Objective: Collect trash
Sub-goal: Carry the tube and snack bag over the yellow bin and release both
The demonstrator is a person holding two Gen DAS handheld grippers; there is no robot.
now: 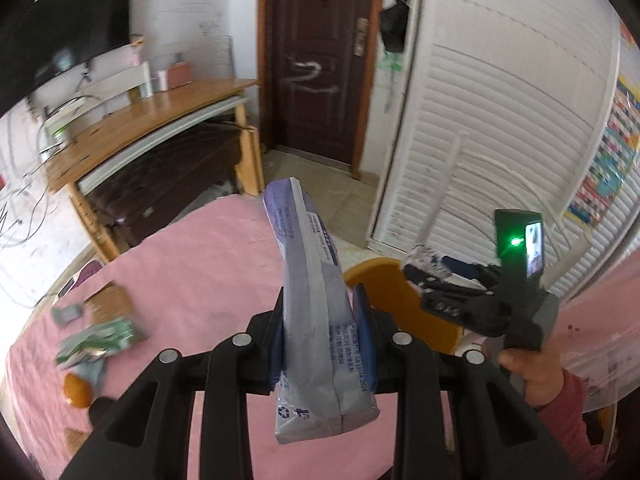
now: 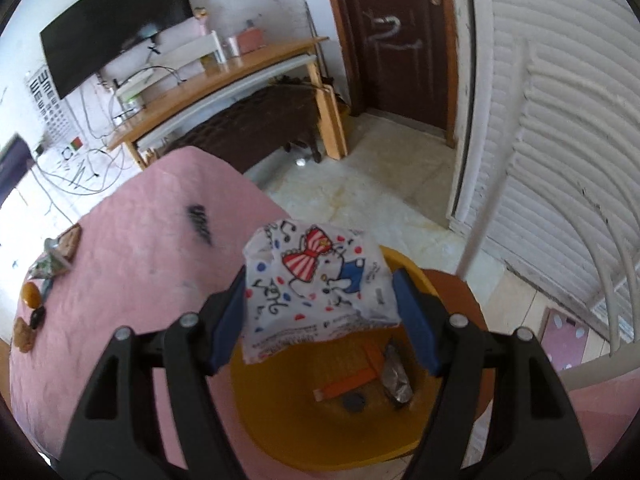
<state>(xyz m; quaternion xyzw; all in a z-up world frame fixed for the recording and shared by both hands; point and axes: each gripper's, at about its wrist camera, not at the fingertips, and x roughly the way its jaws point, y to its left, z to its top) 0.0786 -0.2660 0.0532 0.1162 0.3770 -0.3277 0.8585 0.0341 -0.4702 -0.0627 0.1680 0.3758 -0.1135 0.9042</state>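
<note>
My left gripper [image 1: 320,332] is shut on a tall purple-grey foil packet [image 1: 316,304] and holds it upright above the pink tablecloth [image 1: 192,264]. My right gripper [image 2: 320,312] is shut on a white wrapper [image 2: 316,284] printed with a red-striped bow, held over the yellow bin [image 2: 256,408]. The bin holds an orange wrapper [image 2: 352,384] and a silver foil piece [image 2: 396,380]. In the left wrist view the right gripper [image 1: 432,276] shows at the right, beside the bin's rim [image 1: 384,284].
Green wrappers [image 1: 96,340], an orange object [image 1: 76,390] and a brown packet [image 1: 108,300] lie on the table's left side. A wooden desk [image 1: 140,120], a brown door [image 1: 320,60] and white louvred doors [image 1: 500,120] stand beyond.
</note>
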